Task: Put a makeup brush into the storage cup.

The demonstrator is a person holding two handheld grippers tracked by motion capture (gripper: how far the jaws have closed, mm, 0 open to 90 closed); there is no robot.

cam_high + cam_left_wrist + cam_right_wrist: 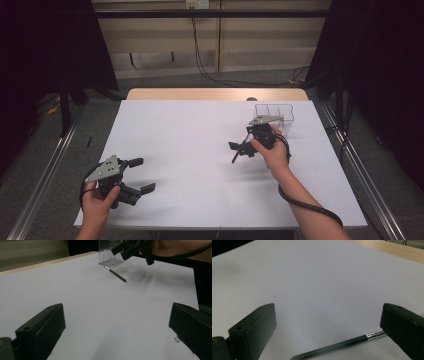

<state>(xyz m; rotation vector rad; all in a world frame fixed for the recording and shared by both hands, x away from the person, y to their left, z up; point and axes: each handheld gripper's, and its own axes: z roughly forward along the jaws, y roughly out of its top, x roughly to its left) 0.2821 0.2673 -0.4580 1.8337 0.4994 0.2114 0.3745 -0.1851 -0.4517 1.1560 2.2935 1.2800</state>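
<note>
A thin black pen with a silver band [337,346] lies on the white tabletop [190,145]; in the high view the pen [235,158] points toward me, and it also shows far off as the pen [115,273] in the left gripper view. My right gripper [241,149] hovers just over it, open, with the pen running between its jaws and under the right one [329,309]. My left gripper [142,175] rests open near the front left of the table, nothing between its jaws [117,308].
A clear divided container [287,117] stands at the back right, just behind the right gripper [132,250]; it shows as the container [110,255] in the left gripper view. A bare wooden strip [215,94] runs along the table's far edge. Metal rails flank the table.
</note>
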